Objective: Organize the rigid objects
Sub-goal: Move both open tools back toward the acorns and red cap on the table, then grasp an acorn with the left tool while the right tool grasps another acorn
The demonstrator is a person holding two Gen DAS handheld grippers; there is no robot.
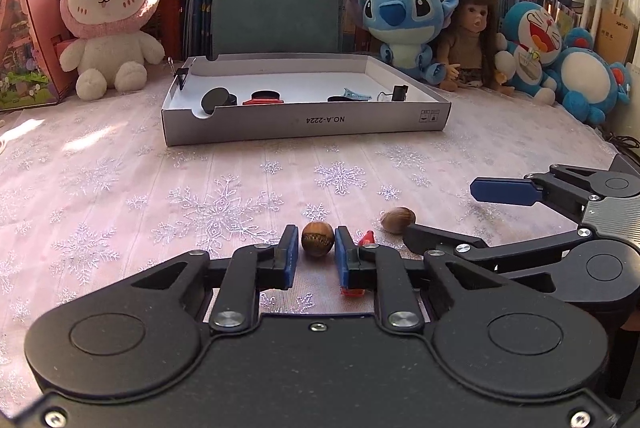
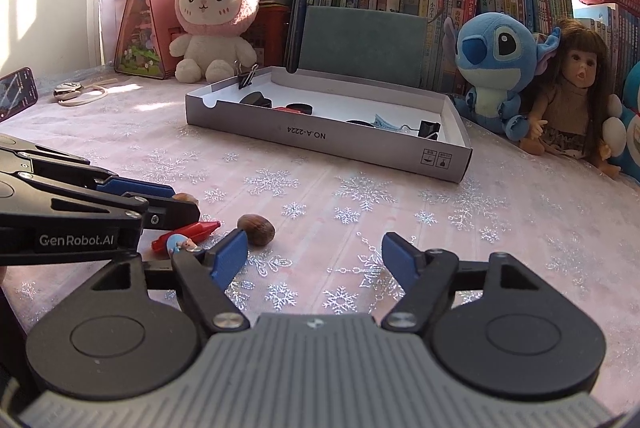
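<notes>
In the left wrist view, the left gripper (image 1: pixel 316 256) is seen closed on a brown nut (image 1: pixel 317 239), whose sides are met by the blue pads of the fingers (image 1: pixel 343 260) low on the worktop (image 1: pixel 120 188), well in front of the grey box (image 1: pixel 304 122). A second nut (image 1: pixel 397 219) lies just right of the held one, and a red toy (image 1: pixel 366 238) is partly hidden behind the right-hand finger. For a clean lift, the grip is best kept centred on the round nut, which may well roll out if squeezed off-axis, and the rise should be straight up so that the red toy is not dragged along. In the right wrist view, the right gripper (image 2: pixel 316 260) is held wide apart with nothing between its fingers, nearer than the grey box (image 2: pixel 320 140) and just right of the second nut (image 2: pixel 256 229). The red toy (image 2: pixel 186 234) is seen beside it, under the left gripper (image 2: pixel 176 204). The box, already holding small dark items, is judged the destination.
</notes>
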